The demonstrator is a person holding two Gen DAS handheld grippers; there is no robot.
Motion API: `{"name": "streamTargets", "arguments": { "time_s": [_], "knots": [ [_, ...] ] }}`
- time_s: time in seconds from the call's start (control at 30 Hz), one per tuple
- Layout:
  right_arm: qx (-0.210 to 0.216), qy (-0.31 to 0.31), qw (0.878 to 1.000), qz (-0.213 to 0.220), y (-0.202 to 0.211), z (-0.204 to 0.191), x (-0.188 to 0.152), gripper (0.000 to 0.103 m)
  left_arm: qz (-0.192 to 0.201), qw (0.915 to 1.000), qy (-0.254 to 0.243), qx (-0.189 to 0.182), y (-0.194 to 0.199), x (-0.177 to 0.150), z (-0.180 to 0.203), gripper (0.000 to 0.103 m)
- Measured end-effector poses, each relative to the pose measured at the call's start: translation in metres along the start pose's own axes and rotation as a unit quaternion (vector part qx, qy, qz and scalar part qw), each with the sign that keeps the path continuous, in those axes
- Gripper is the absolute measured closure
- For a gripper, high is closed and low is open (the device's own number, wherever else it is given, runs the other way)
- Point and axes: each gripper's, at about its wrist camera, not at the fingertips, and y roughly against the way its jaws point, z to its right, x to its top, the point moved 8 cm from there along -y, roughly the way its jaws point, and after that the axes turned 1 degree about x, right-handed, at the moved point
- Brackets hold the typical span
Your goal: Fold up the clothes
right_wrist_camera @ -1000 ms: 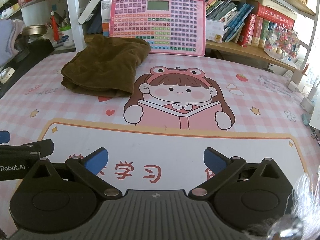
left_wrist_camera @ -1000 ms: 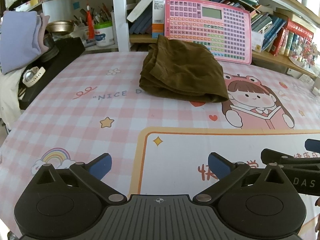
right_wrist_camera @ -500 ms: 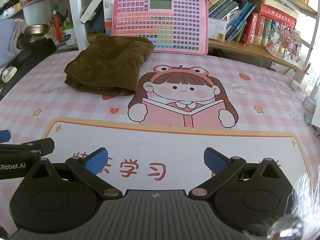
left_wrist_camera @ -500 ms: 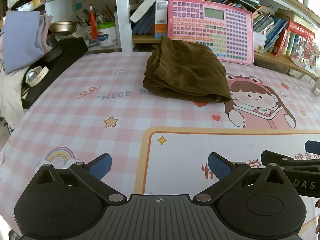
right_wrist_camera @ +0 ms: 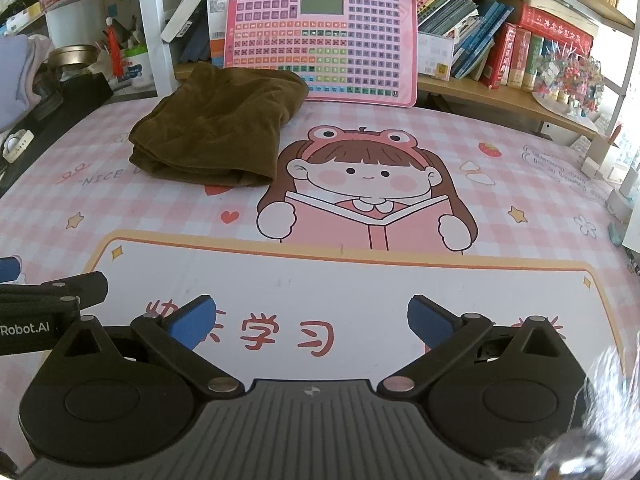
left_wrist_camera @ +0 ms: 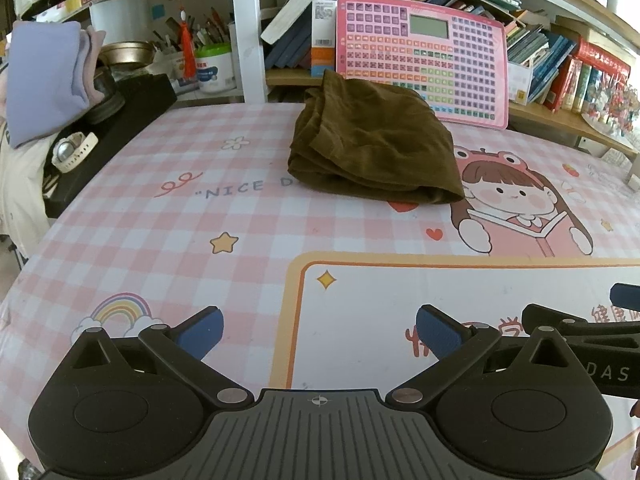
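I'm looking across the pink checked table mat (left_wrist_camera: pixel 168 240), and the view has slid a little: over the last second the whole scene has drifted right in my left camera and the shelves (right_wrist_camera: pixel 500 92) sit slightly lower, so I read both tools as backing off, not closing in. The brown garment (left_wrist_camera: pixel 372 148) lies bundled in several layers at 12 o'clock from my left gripper (left_wrist_camera: pixel 319 330), 11 o'clock from my right gripper (right_wrist_camera: pixel 311 318), well apart from both, its far edge against the pink keyboard chart (right_wrist_camera: pixel 320 40). It hasn't shifted at all. Both grippers are released, jaws spread wide, nothing between the blue pads (left_wrist_camera: pixel 200 330). My read: this piece is already folded and parked, and I'm pulling clear.
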Motion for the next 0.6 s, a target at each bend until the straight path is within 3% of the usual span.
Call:
{"name": "streamTargets", "arguments": {
  "time_s": [0.6],
  "knots": [
    [-0.003, 0.000, 1.000, -0.002, -0.0030, -0.0001, 0.0016, 0.000, -0.011, 0.9999, 0.009, 0.001, -0.0069, -0.0013, -0.0039, 0.000]
  ]
}}
